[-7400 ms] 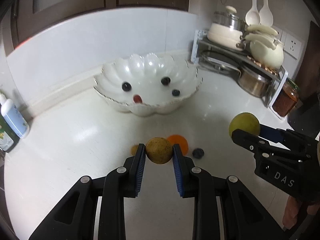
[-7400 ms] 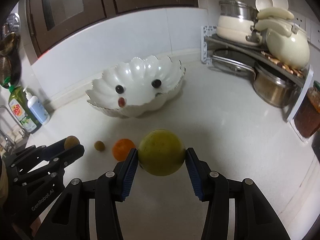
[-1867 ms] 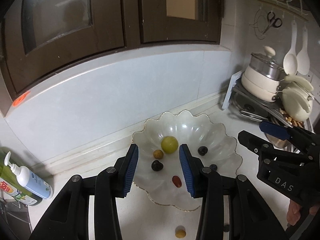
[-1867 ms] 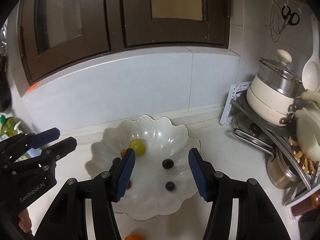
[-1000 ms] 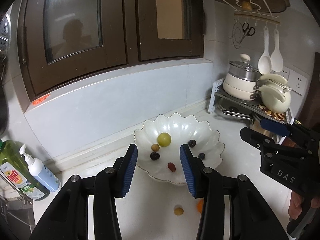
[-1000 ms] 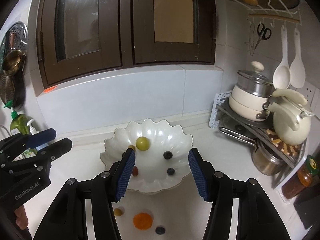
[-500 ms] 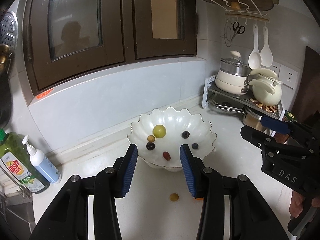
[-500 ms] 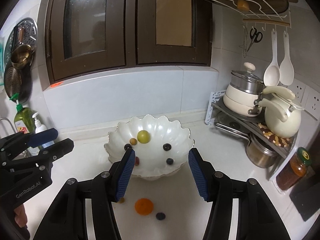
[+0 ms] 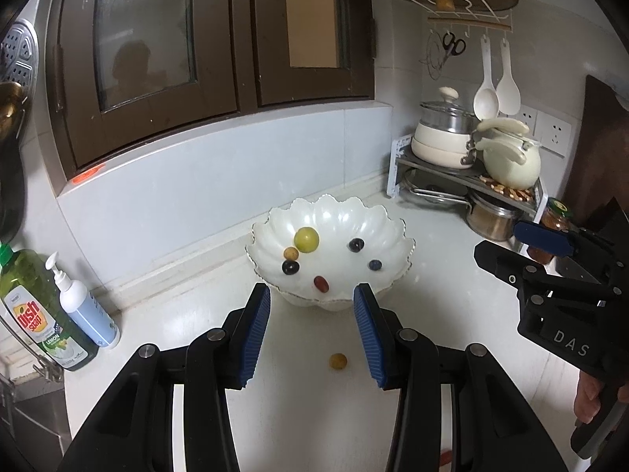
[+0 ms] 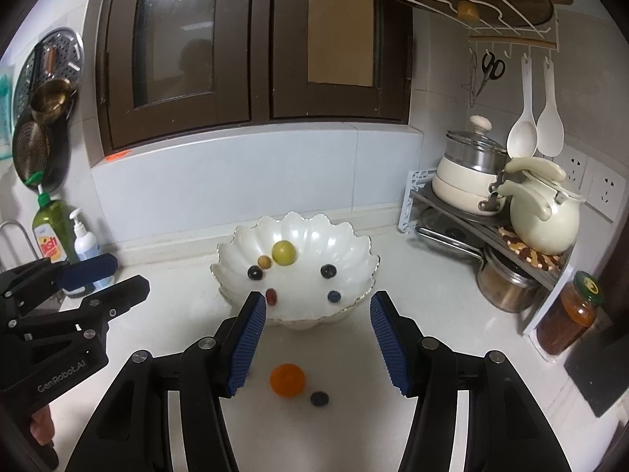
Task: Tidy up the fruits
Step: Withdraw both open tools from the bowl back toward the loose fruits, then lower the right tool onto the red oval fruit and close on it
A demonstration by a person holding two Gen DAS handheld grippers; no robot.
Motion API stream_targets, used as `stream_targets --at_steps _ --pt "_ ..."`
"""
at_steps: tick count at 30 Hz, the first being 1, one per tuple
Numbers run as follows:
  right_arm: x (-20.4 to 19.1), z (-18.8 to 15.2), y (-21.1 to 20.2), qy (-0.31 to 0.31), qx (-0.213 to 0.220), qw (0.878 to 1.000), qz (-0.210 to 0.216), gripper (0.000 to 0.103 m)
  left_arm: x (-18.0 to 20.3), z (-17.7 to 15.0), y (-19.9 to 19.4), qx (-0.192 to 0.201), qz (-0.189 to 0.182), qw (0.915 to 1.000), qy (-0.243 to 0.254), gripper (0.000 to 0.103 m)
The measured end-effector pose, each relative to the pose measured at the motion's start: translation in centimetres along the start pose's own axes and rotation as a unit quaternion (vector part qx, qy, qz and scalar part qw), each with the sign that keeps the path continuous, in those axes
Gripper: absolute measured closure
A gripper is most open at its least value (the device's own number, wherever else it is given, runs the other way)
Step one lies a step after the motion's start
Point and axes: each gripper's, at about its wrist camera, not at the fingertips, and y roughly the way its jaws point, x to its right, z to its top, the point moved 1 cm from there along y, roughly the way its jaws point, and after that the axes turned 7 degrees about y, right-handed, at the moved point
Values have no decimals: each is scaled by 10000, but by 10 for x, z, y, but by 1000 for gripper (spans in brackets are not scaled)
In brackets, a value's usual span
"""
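A white scalloped bowl (image 9: 387, 236) (image 10: 354, 253) stands on the white counter. It holds a green fruit (image 9: 306, 239) (image 10: 284, 252), a small brown fruit (image 9: 291, 253) (image 10: 264, 261), dark berries (image 9: 356, 244) (image 10: 328, 271) and a red one (image 9: 321, 283) (image 10: 271, 295). On the counter in front lie a small yellow fruit (image 9: 337, 361), an orange (image 10: 287, 380) and a dark berry (image 10: 319, 398). My left gripper (image 9: 312, 332) is open and empty, high above the counter. My right gripper (image 10: 317, 340) is open and empty too.
Dish soap and a pump bottle (image 9: 80, 306) stand at the left by a sink. A rack with pots and a kettle (image 10: 544, 212) fills the right corner, with a jar (image 10: 570, 314) beside it. Cabinets hang above the backsplash.
Both grippers held fruit earlier; that fruit now lies in the bowl and both are open. Over the last second both have pulled back and up from the bowl.
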Motion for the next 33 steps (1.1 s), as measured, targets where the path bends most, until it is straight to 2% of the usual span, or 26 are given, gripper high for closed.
stream_targets --at_steps 13,26,33 --pt "-7 -37 -17 12 -251 9997 -45 46 6 -40 -15 -308 -168 9994 -27 58" --pt "-5 -89 -22 206 -868 9960 80 46 23 -78 -16 -798 -342 9962 -45 58" --pt "-2 -111 -19 237 -1189 9926 79 46 33 -92 -12 -998 -233 9947 81 58"
